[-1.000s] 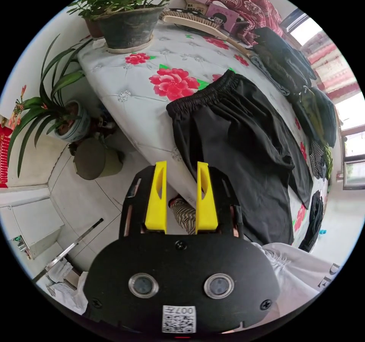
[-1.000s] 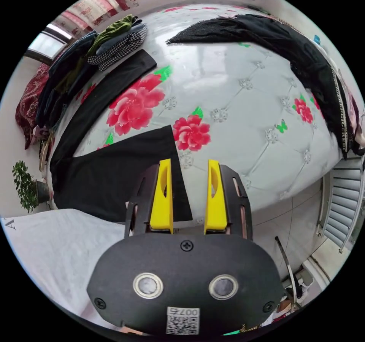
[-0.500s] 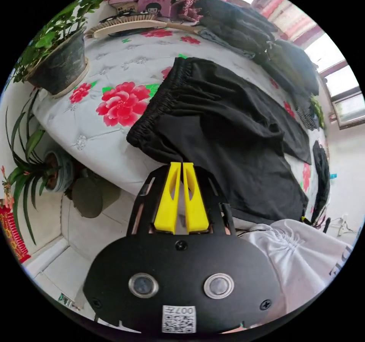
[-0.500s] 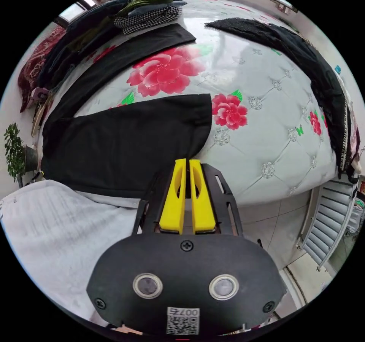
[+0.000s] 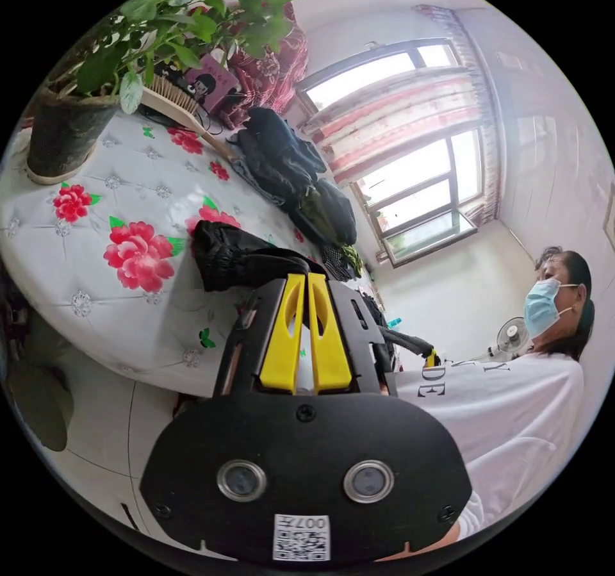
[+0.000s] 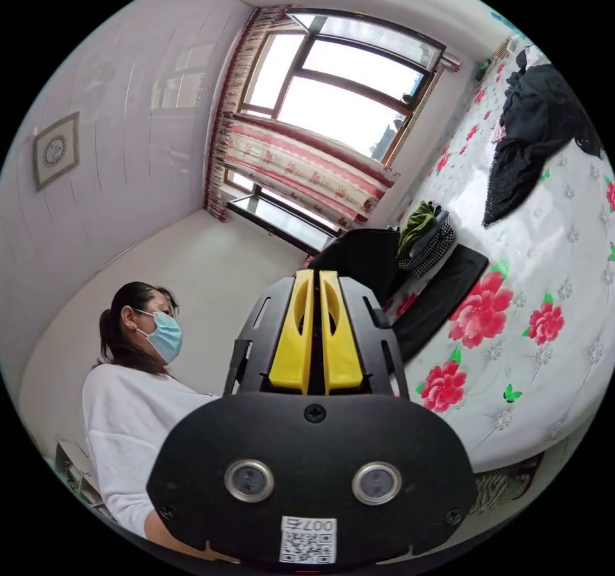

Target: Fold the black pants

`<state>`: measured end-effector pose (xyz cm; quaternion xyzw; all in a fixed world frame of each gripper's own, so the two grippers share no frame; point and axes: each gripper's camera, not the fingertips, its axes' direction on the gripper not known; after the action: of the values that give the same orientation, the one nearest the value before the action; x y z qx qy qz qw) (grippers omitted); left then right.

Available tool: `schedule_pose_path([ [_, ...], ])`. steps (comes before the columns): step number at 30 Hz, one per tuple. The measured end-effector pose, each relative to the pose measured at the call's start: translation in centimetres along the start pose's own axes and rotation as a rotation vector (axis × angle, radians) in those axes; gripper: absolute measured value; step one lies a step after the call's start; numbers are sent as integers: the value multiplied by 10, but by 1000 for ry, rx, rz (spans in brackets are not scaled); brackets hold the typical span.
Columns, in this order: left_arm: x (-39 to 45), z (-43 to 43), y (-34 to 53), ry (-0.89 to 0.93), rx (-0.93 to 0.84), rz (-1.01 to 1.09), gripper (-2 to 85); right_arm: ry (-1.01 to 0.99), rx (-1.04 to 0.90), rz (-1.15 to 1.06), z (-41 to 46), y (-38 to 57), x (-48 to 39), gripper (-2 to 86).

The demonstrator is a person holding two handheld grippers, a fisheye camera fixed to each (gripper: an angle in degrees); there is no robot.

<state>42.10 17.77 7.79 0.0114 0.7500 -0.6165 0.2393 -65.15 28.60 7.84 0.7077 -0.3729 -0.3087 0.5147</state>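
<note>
Left gripper view: pants (image 5: 237, 259) at claw (image 5: 306, 279) tips

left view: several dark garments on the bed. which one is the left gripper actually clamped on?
The black pants, bunched with the elastic waistband showing, right at the shut left gripper. The other dark clothes lie piled farther back toward the window, untouched.

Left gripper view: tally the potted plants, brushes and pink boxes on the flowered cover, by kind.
Potted plant: 1
Brush: 1
Pink box: 1
Total: 3
</note>
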Motion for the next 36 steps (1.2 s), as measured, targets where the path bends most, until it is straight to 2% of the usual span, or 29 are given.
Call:
schedule_pose_path([
  [8,-55,19,-2,-10,-35,-137,-10,-63,180,64,-9,32,-1,-2],
  [14,-61,66,-38,-43,4,-221,-8,126,246,85,35,-6,-5,0],
  [18,-43,141,-91,-172,-25,-212,7,361,227,170,124,-78,31,5],
  [20,-39,182,-117,-241,-25,-193,49,444,193,132,177,-119,58,11],
  [22,-38,236,-145,-374,-65,-194,93,547,96,116,247,-168,111,25],
  [26,-21,258,-157,-454,-113,-212,111,679,-74,195,309,-184,176,43],
  [29,14,239,-140,-550,-93,-93,102,580,-283,82,348,-156,188,54],
  [31,33,219,-116,-651,-104,-43,100,480,-579,-27,383,-103,187,60],
  [36,55,191,-78,-806,-132,-63,103,317,-1091,-190,447,29,162,73],
])
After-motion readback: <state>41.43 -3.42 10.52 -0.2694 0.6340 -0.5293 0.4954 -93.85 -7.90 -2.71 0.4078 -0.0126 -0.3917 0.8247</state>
